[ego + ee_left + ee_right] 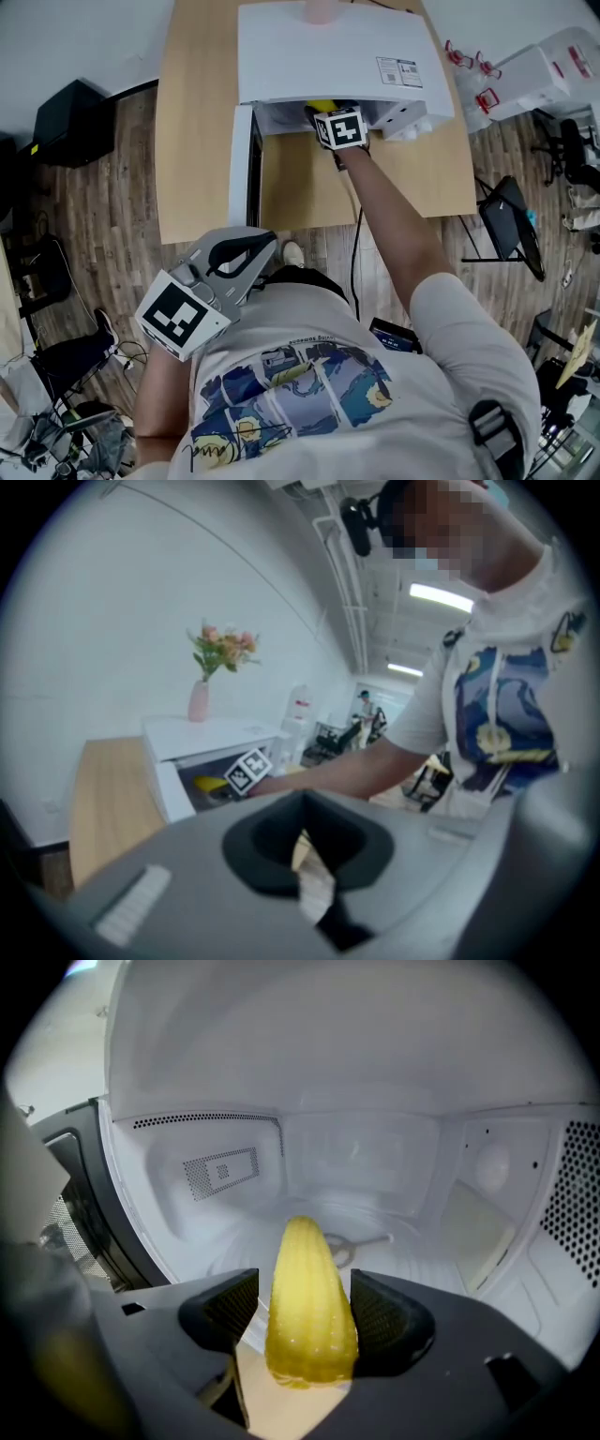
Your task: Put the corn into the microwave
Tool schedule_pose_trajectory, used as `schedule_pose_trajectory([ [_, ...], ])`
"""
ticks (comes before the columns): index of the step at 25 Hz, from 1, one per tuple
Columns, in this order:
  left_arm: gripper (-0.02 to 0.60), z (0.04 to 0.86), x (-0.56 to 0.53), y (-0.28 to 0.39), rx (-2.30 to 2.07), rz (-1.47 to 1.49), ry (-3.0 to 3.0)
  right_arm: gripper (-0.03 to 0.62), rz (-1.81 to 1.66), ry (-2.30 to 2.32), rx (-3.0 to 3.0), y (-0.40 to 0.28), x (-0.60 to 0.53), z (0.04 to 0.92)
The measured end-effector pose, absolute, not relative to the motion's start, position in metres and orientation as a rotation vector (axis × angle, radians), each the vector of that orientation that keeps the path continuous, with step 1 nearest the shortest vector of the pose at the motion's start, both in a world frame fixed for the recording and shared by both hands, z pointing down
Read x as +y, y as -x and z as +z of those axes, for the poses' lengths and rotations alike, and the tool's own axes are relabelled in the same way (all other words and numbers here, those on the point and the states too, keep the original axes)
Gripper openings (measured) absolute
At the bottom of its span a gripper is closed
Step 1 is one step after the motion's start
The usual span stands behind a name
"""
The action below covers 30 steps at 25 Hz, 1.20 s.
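Note:
The yellow corn cob (309, 1307) lies lengthwise between the jaws of my right gripper (305, 1299), tip pointing into the white microwave cavity (366, 1138) over the glass turntable (394, 1241). A thin gap shows beside the left pad, so the jaws stand open around the cob. From above, the right gripper (326, 112) reaches into the open microwave (328, 47), the corn (323, 104) just visible at its mouth. My left gripper (265, 246) hangs by the person's body, off the table, shut and empty. It looks toward the microwave (202, 738).
The microwave door (242, 159) swings open to the left over the wooden table (197, 141). A pink vase of flowers (199, 700) stands on the microwave. A black box (70, 122) sits on the floor at left, white equipment (534, 75) at right.

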State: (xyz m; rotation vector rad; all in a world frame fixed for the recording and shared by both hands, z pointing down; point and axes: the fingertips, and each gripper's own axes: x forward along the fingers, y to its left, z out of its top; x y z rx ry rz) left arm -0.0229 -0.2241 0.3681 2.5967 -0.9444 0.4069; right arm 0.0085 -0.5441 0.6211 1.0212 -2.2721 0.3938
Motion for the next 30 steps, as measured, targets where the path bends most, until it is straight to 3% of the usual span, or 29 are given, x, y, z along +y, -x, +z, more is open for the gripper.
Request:
schedule_pose_trajectory([
  [17, 0.009, 0.359, -0.188, 0.043, -0.736, 0.362, -2.718, 0.268, 0.419, -1.154, -2.209, -0.054, -0.474, 0.593],
  [30, 0.009, 0.353, -0.140, 0.089, -0.684, 0.260, -2.746, 0.264, 0.458, -1.253, -2.209, -0.051, -0.381, 0.567],
])
